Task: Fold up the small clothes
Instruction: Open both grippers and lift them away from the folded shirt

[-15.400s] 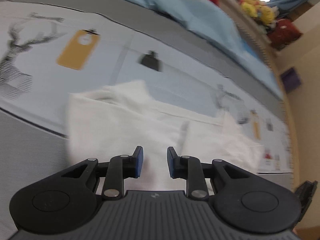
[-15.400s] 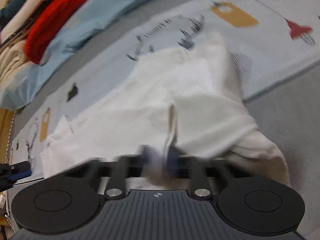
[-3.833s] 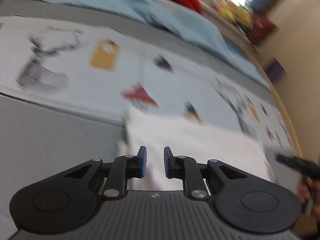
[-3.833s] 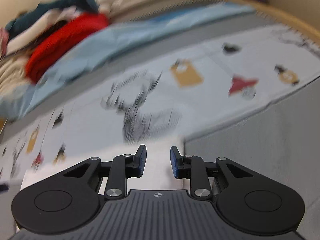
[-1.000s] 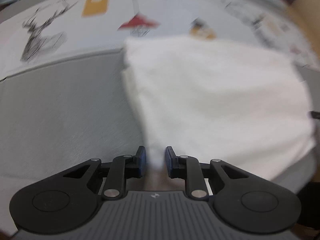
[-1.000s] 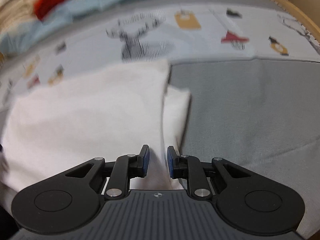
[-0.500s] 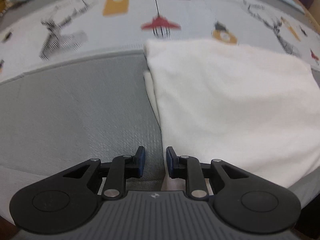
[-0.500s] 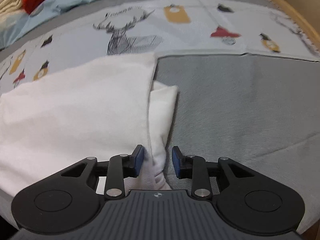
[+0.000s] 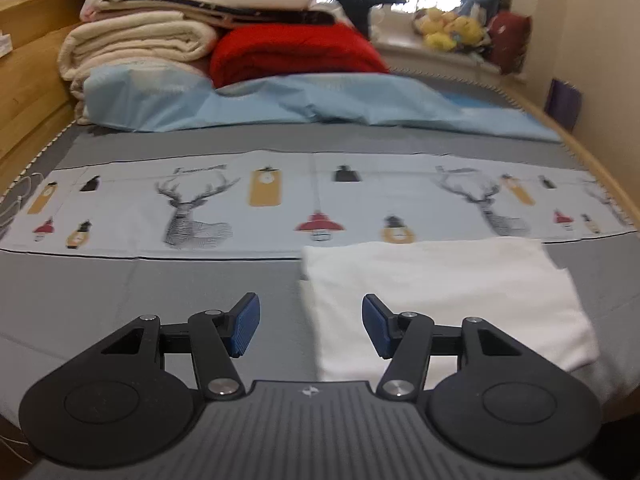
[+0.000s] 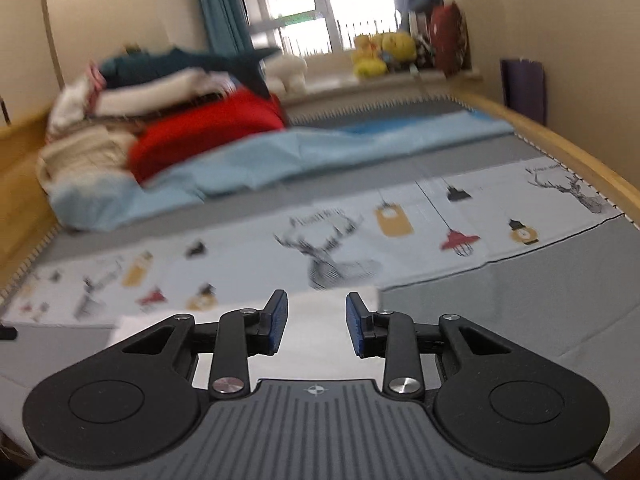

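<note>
Where the white garment lies folded flat on the grey bed cover, its far edge touches the printed deer-and-lantern strip. Your left claw hangs above the garment's left edge, jaws opening, nothing between the blue pads. Your right claw hangs over the garment's right end, also opening and empty. Beyond the strip lie a light blue sheet and a red blanket under stacked bedding
</note>
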The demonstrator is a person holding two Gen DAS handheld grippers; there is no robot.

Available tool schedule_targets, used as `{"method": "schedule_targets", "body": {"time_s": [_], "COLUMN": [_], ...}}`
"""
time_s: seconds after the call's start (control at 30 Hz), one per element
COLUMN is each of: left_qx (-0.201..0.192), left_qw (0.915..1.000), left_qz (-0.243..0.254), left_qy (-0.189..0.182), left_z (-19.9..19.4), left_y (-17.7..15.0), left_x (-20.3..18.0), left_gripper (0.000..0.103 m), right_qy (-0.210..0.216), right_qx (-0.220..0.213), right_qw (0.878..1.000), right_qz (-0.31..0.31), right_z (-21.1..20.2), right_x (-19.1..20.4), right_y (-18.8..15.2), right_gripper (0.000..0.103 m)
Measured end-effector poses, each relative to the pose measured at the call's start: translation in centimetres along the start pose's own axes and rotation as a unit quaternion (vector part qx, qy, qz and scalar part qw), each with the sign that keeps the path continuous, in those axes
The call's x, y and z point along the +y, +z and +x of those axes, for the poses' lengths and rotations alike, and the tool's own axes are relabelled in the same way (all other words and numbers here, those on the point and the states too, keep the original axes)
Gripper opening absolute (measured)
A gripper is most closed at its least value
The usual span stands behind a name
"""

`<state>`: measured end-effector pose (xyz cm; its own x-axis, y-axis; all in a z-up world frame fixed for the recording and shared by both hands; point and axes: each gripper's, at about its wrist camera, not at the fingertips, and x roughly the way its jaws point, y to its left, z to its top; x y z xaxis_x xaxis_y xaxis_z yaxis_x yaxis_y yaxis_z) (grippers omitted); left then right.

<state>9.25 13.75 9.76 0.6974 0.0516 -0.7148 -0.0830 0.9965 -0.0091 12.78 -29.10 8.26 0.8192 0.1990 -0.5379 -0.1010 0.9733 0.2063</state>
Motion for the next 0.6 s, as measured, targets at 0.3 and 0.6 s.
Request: {"method": "schedule_targets", "body": {"time_s": [0.3, 0.6], "left_qx": [-0.109, -0.094], "left_qw": [0.9881, 0.9932], "left_qz": [0.091, -0.005], "left_qy": [-0.059, -0.068], "left_z": [-3.2, -2.4], "left_y": [-3.6, -3.6], "left_x": [-6.6, -2.1], "left_gripper": [0.082, 0.083], "right_qy": [0.005, -0.017], "right_qx": [-0.005, 0.015], "right_qw": [0.999, 0.998], "right_qz": [0.037, 0.060], "right_z": [-1.0, 0.2], "right_x": [3.7, 5.7], "right_y": [-3.1, -6.0], "right_gripper": [0.034, 0.035]}}
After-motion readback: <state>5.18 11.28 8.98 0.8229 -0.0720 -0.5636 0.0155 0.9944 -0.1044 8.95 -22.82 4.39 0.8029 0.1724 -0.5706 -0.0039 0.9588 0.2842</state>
